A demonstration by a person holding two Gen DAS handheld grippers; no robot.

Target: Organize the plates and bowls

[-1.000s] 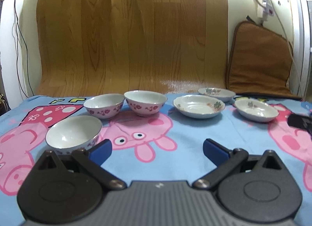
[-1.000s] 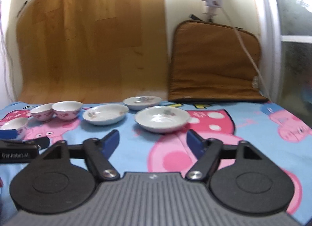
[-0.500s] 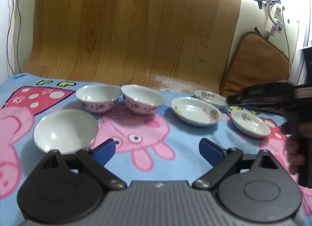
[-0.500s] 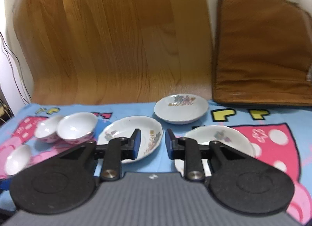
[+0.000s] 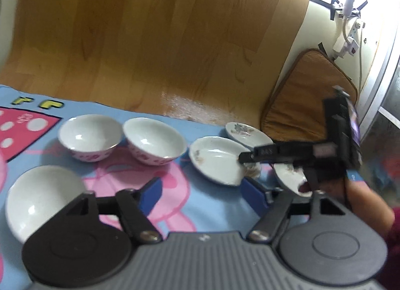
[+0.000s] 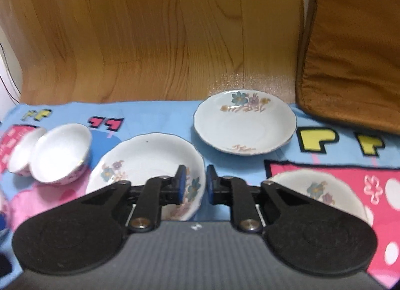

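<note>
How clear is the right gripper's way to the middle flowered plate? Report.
Likely yes, clear: the right gripper straddles the rim of the middle flowered plate, jaws closing with that rim between them; nothing else intervenes.

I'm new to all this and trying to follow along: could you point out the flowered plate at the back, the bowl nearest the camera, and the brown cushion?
Back flowered plate (image 6: pixel 245 125), right wrist view, bare centre.
Nearest bowl (image 5: pixel 42 197), left wrist view, inside.
Brown cushion (image 6: pixel 355 47), right wrist view, front face.

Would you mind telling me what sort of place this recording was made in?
Probably a room in a home, set up for recording: a cartoon cloth covers the surface, a wood-print sheet hangs behind it, a brown cushion leans alongside, and a power strip hangs on the wall.
</note>
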